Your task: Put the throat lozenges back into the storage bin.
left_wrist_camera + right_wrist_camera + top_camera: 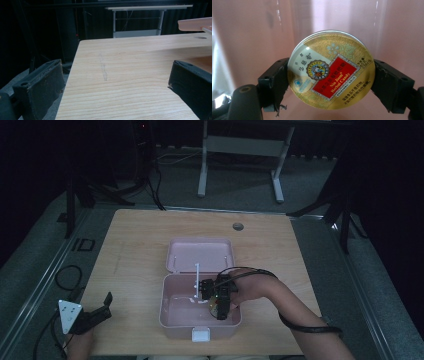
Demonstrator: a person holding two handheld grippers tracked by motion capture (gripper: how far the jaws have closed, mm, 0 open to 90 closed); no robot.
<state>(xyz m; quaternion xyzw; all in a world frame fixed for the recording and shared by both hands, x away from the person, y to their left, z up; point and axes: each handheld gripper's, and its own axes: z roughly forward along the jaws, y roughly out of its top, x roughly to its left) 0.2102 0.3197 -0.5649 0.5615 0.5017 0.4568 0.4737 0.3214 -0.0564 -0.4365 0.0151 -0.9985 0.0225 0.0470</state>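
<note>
Candy tin [331, 70] clamped by right gripper [331, 82] inside pink box [172, 317].

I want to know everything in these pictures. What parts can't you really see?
- The candy tin: its back and sides, hidden in the right gripper view since only its lid faces the camera; the small print is too tiny to read.
- The pink box: part of its floor, hidden in the high view by the right gripper and hand.
- The box lid, cut off by the edge in the left gripper view.
- The room behind the table: too dark.

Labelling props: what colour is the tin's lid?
Gold with a red label; tin, right gripper view.
</note>
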